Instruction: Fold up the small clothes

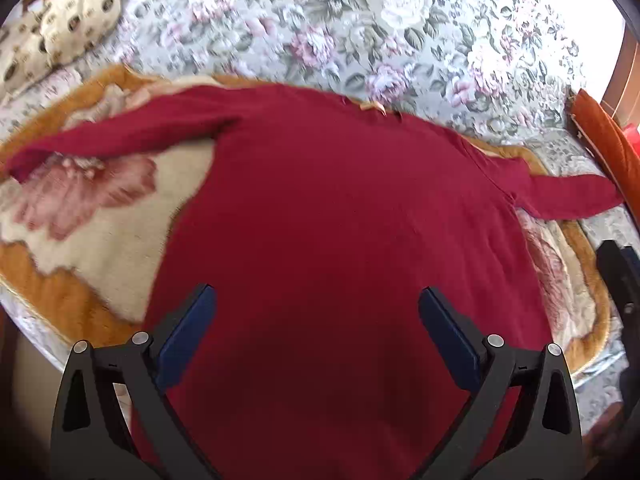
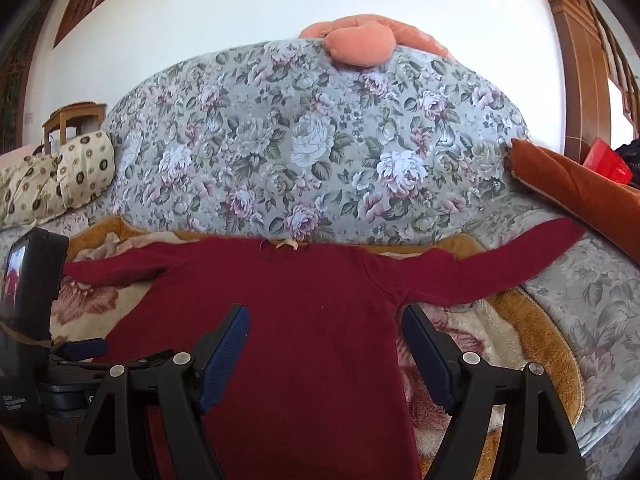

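A small dark red long-sleeved garment (image 1: 328,208) lies spread flat on a fleece blanket (image 1: 100,224), both sleeves stretched out sideways and a small bow at the neckline. My left gripper (image 1: 318,312) hovers open over the garment's lower body, nothing between its blue pads. In the right wrist view the same garment (image 2: 304,320) lies ahead, and my right gripper (image 2: 324,332) stands open above its right side, near the right armpit. The left gripper's body (image 2: 32,292) shows at that view's left edge.
The blanket, cream with an orange border (image 2: 560,344), covers a floral sofa seat (image 2: 592,280). The floral backrest (image 2: 312,152) rises behind. Patterned cushions (image 2: 60,176) sit at the left, an orange bolster (image 2: 572,188) at the right, a peach cushion (image 2: 360,44) on top.
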`<state>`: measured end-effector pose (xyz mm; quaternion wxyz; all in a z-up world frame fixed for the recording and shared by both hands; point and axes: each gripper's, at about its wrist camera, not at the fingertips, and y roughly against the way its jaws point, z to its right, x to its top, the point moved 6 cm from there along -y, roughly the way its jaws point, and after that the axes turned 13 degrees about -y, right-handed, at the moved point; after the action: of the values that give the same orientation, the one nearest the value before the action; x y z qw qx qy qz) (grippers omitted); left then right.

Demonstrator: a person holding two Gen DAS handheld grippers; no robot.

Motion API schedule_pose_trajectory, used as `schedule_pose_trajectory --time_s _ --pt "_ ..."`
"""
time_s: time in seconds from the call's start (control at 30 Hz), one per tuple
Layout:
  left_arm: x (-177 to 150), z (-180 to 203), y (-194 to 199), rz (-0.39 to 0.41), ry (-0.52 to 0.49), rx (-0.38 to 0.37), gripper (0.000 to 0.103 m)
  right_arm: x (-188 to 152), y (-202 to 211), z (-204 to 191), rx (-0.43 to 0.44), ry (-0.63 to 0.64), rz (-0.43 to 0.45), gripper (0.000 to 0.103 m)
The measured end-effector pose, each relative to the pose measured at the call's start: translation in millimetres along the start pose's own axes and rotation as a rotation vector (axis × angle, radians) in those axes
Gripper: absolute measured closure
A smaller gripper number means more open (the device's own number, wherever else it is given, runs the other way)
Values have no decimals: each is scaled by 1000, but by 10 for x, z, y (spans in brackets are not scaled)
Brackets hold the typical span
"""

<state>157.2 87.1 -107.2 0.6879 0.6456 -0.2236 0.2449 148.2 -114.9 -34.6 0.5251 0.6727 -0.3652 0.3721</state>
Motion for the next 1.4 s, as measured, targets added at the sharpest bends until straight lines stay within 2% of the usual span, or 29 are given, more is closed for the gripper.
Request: schedule_pose_trajectory --time_s 0.1,0.37,0.63,1.4 --pt "-33 -1 -53 -34 9 9 1 -35 -77 -21 -10 17 -36 26" --pt "-48 8 -110 -34 31 -28 1 -71 -155 6 -22 17 -70 26" --pt "-51 -23 -131 -43 61 -56 1 -70 -158 29 -22 2 -80 27" --pt "-72 -32 -161 -65 70 -53 1 -42 -178 225 5 -107 -99 26"
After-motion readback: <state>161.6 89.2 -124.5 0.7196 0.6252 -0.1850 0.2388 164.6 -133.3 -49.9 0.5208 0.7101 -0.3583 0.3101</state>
